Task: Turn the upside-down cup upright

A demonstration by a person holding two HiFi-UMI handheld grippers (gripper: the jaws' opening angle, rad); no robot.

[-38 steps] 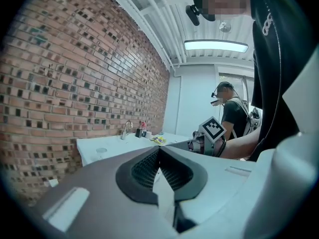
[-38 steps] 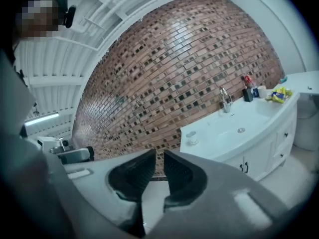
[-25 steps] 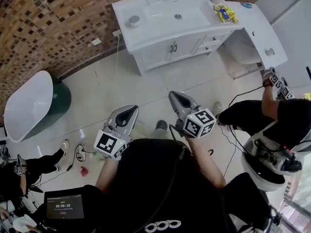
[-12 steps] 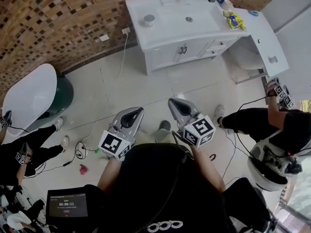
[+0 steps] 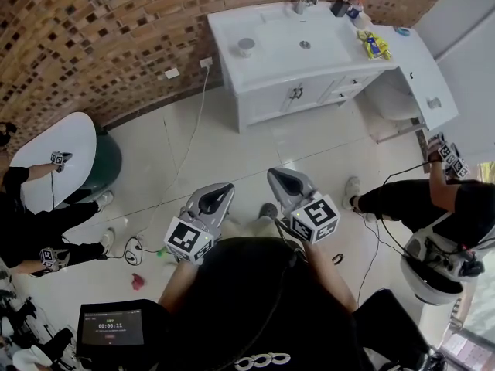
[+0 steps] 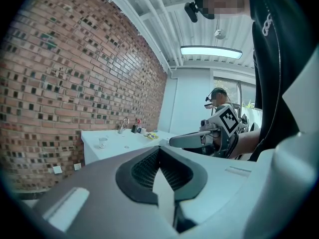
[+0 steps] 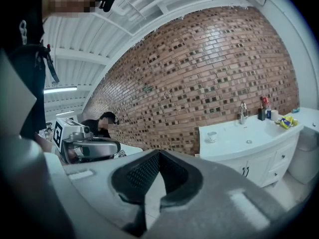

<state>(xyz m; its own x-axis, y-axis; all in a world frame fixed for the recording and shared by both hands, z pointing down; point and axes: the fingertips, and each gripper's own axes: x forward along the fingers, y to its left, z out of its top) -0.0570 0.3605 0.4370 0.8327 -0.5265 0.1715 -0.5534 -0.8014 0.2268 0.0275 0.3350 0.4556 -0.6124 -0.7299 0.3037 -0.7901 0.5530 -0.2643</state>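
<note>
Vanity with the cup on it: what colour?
White all over. The vanity shows best in the head view.

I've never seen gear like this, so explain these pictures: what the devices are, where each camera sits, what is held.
A person holds two grey two-jaw grippers, the left gripper and the right gripper. The top-down picture comes from a head camera; the other two from cameras riding on each gripper. Both grippers' jaws are together, holding nothing. Ahead, a white vanity counter against the brick wall carries a small pale cup, a metal faucet and a yellow item.
</note>
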